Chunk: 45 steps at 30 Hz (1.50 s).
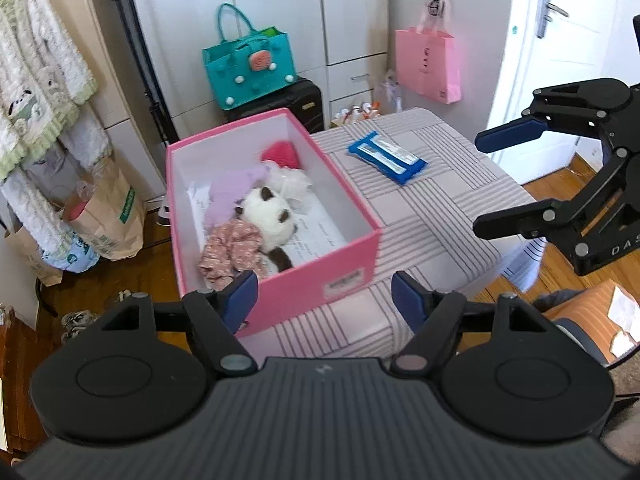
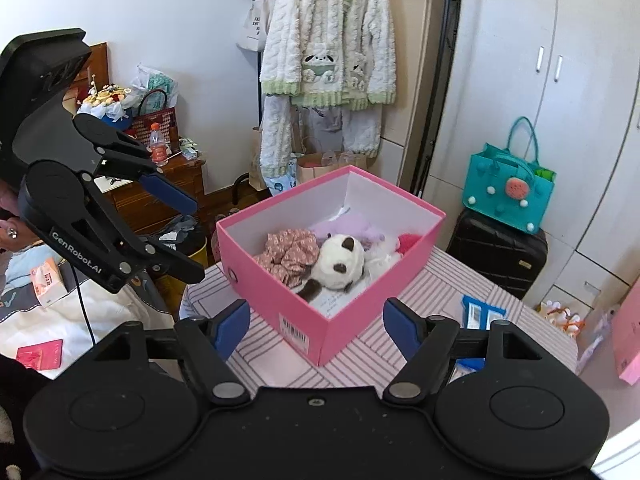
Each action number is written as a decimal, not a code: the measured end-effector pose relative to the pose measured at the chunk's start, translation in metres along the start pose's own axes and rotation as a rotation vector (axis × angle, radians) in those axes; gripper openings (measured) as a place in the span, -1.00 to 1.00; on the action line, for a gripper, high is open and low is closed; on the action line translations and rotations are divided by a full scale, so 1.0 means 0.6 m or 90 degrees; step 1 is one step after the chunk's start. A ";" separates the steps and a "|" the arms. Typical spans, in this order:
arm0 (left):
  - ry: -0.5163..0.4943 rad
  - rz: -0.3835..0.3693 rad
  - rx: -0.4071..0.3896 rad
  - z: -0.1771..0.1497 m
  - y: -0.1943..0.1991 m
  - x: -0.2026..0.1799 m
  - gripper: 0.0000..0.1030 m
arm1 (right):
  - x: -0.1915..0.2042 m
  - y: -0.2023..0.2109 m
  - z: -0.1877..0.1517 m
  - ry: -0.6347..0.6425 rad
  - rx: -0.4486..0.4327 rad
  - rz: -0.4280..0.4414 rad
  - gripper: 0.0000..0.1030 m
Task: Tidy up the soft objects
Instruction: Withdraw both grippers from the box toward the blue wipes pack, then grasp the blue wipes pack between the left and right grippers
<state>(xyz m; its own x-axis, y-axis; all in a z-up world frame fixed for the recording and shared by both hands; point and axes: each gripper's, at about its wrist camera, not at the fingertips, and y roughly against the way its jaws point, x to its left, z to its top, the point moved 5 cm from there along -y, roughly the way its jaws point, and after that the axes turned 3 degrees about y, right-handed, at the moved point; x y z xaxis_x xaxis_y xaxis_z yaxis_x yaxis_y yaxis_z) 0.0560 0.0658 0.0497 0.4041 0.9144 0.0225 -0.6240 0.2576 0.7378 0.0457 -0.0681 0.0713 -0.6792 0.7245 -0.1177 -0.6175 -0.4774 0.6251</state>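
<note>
Pink box (image 1: 304, 276) — white-and-brown plush (image 1: 266, 212), floral scrunchie (image 1: 234, 246), striped cloth (image 1: 420, 216).

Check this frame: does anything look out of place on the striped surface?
One thing: the blue wipes pack lies on the striped surface, outside the pink box that holds the panda plush and other soft items. Both hand-held grippers are open and empty.

Count, relative to the one pink box (image 1: 276, 216): inside it, 1 panda plush (image 1: 266, 214), 1 floral cloth (image 1: 232, 250), 1 lilac cloth (image 1: 230, 192), 1 red knit piece (image 1: 282, 154), and probably 1 white frilly item (image 1: 290, 182), partly hidden. Right of it on the tabletop (image 1: 432, 216): 1 blue packet (image 1: 386, 158).
</note>
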 end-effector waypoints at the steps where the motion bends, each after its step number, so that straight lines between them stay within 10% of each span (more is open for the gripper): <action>1: -0.004 -0.005 0.002 -0.003 -0.001 -0.007 0.42 | 0.001 0.005 -0.007 -0.002 0.000 -0.001 0.51; 22: 0.011 -0.051 -0.018 -0.045 -0.111 -0.110 0.63 | -0.078 -0.001 -0.186 -0.064 -0.011 -0.020 0.65; 30: 0.004 -0.008 -0.114 -0.002 -0.152 -0.148 0.83 | -0.146 -0.049 -0.228 -0.057 -0.041 -0.062 0.78; 45: 0.112 -0.110 -0.137 0.109 -0.305 -0.206 0.85 | -0.259 -0.163 -0.255 -0.048 -0.111 -0.102 0.81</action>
<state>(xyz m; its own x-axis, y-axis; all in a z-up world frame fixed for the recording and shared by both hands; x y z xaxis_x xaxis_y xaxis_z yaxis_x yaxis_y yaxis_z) 0.1641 -0.1149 -0.0438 0.4056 0.8868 -0.2216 -0.6909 0.4562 0.5609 0.1510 -0.2102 -0.0899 -0.5395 0.8299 -0.1419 -0.7785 -0.4276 0.4594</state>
